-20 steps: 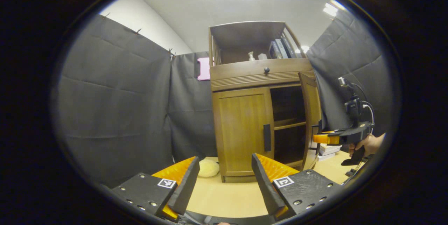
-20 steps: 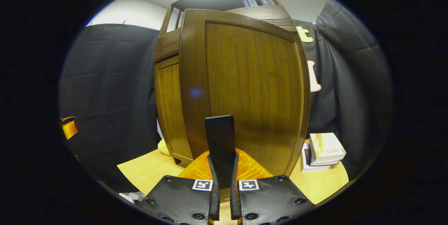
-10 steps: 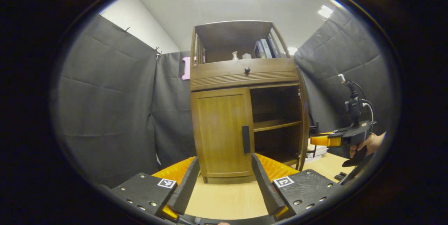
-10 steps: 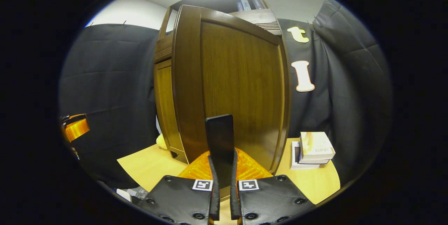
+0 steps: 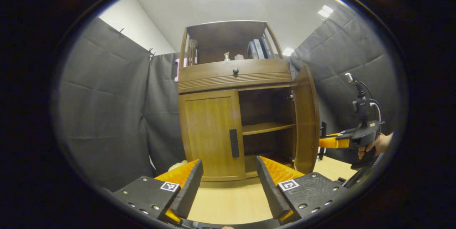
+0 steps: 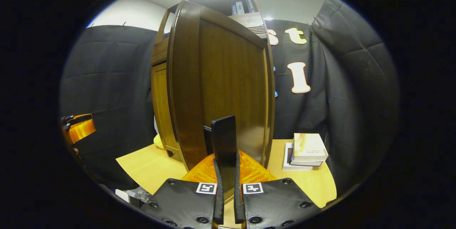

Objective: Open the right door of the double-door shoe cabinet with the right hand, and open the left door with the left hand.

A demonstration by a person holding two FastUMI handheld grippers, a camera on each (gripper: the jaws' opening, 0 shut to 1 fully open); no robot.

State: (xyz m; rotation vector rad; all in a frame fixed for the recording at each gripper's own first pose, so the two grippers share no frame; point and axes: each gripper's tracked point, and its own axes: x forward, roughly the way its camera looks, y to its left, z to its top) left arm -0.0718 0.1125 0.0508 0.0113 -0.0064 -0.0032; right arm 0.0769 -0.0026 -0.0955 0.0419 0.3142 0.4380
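Brown wooden double-door shoe cabinet (image 5: 233, 76) at the back of the pale wooden tabletop (image 5: 228, 204), its right door swung wide, its left door closed.

The closed left door (image 5: 212, 134) is best opened by closing the left gripper (image 5: 228, 182) squarely on its black vertical bar handle (image 5: 233, 143) and pulling along the hinge arc; that gripper is held spread wide, nothing between its fingers, well short of the door. The right door (image 6: 221, 86) is held by its black handle (image 6: 223, 140), on which the right gripper (image 6: 226, 186) is clamped nearly closed.

Black screwed claw (image 5: 228, 190) plates, square coded markers
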